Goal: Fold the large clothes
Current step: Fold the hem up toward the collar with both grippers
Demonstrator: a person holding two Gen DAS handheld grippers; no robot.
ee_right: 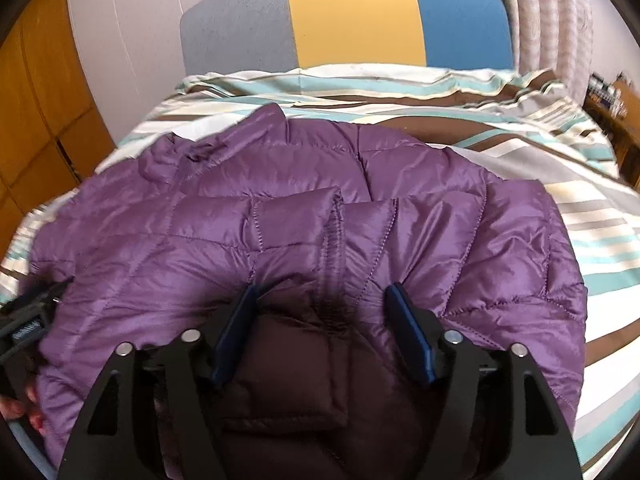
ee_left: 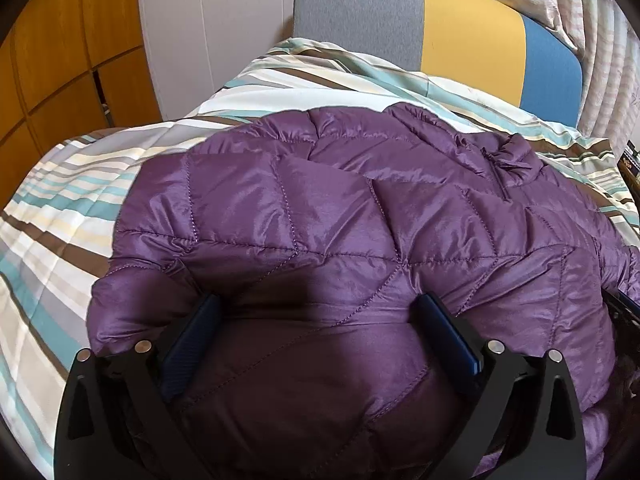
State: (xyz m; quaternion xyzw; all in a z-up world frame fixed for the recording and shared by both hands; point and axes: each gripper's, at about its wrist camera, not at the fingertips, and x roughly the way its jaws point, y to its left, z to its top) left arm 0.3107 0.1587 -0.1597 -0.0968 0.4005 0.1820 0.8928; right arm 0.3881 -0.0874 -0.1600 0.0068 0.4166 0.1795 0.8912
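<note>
Left wrist view shows your left claw [ee_left: 320, 336] spread wide over the purple quilted jacket [ee_left: 360, 220], its blue pads [ee_left: 192, 344] resting down against the fabric on either side of a puffy hump, with nothing pinched between them. The jacket lies on the striped bedding [ee_left: 60, 200] of the bed, collar towards the grey, yellow and blue headboard [ee_left: 472, 28], and it looks already folded in on itself. In the right wrist view your right claw [ee_right: 320, 328] is parted too — a padded layer bulges between the pads, but they stand off it and grip nothing.

The risk I see from here: this down fill is springy and the shell is slick, so with both claws released the folded layers may puff back up and slide apart. If you draw back while a pad tip is pressed into the cloth, you could drag the top layer and undo the fold. Closing again on the hump alone may catch only the upper layer, and a lift would then peel it off the rest. The near hem sits close under both claws, apparently by the bed's edge, so a tug towards you might pull the whole bundle off.

Both your hands are angled steeply down and forward over the near part of the jacket, side by side. The left claw's body [ee_right: 24, 320] shows at the left edge of the right wrist view, with your fingers [ee_right: 20, 408] beneath it — so the two tools are near each other, mind they do not collide
</note>
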